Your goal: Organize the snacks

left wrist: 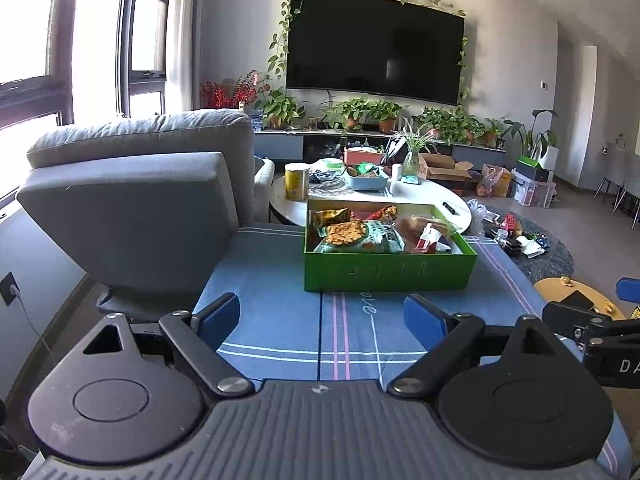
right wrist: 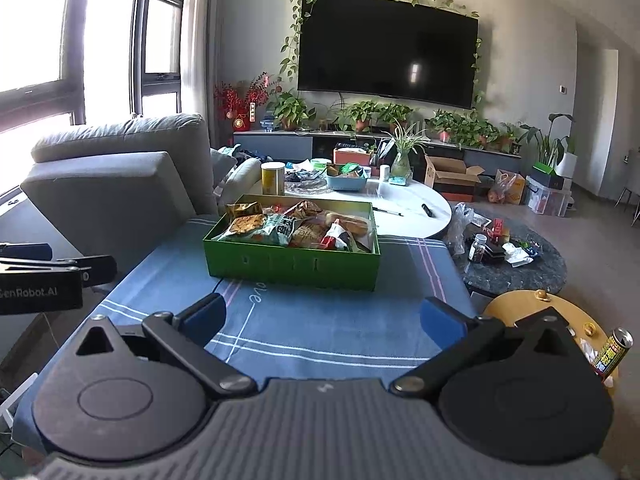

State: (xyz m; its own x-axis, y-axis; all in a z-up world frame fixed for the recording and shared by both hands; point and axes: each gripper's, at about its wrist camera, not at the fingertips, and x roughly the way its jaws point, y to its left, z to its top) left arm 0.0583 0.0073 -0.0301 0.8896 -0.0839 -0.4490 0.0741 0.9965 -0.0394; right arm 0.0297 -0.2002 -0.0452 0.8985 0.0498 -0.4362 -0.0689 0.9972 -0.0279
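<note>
A: Blue pads on both tools, and nothing between them. The left hand-held gripper [left wrist: 320, 316] has its fingers spread wide over the cloth [left wrist: 280, 320], and the right hand-held gripper [right wrist: 324, 320] is just as wide apart beside it.

B: Both hover at the near edge of the counter?

A: Yes, low and level, aimed at the box [left wrist: 388, 268]. Held back like that, each camera takes in the whole box, which I'd guess is the reason for the stance.

B: Where does the box sit?

A: Towards the far edge of the counter, its long wall square to the near edge. Snacks [left wrist: 360, 234] fill it: a bag of crackers [right wrist: 246, 224] at the left end, a green-and-white bag [right wrist: 280, 230] next to it, red wrappers [right wrist: 334, 238] to the right. They overlap in a loose heap rather than in rows.

B: So sorted or not?

A: Hard to judge. Every snack on this counter lies inside the box, and the cloth around it carries none. That fits packets gathered in as the finished job, and equally a jumble waiting to be straightened.

B: Anything nearby?

A: A can [right wrist: 614, 350] stands on a small wooden table [right wrist: 516, 304] off the right edge, well apart from the box.
</note>
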